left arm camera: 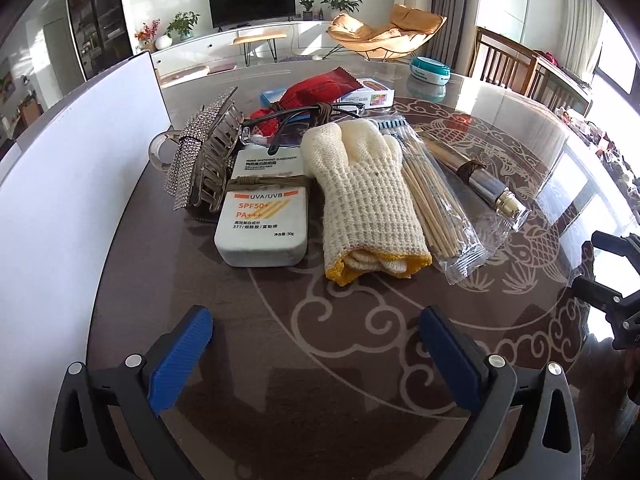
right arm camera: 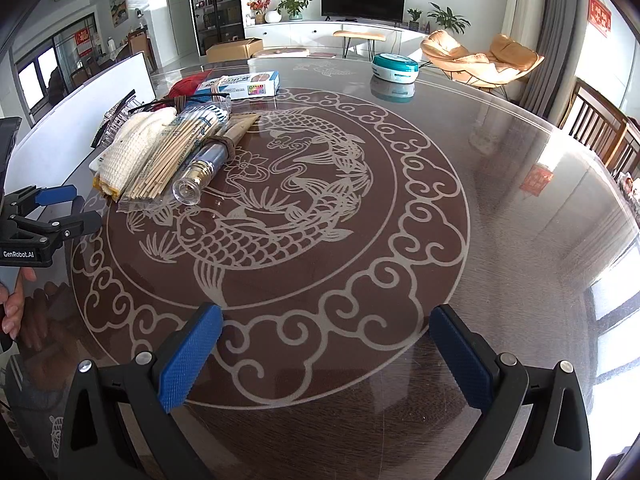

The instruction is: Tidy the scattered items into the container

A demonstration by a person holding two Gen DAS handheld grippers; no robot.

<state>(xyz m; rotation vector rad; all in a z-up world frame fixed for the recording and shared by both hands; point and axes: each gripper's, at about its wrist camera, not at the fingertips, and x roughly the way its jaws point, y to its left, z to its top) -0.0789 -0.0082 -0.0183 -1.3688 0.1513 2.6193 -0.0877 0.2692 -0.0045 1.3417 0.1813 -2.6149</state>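
Note:
Several items lie bunched on the glass table top: a rhinestone hair claw (left arm camera: 204,156), a white sunscreen box (left arm camera: 264,216), a cream knit glove (left arm camera: 364,196), a clear pack of bamboo sticks (left arm camera: 436,204), a small glass bottle (left arm camera: 492,188), clear glasses (left arm camera: 288,124) and a red packet (left arm camera: 320,88). A white container wall (left arm camera: 80,180) stands to their left. My left gripper (left arm camera: 316,320) is open and empty, short of the sunscreen box and glove. My right gripper (right arm camera: 326,320) is open and empty over the fish pattern, well right of the bottle (right arm camera: 200,172) and sticks (right arm camera: 168,160).
A blue and white carton (left arm camera: 368,94) lies behind the pile and a teal round tub (right arm camera: 396,66) stands at the far side. Wooden chairs (right arm camera: 600,128) line the right edge. A hand (right arm camera: 16,304) holds the left gripper's handle.

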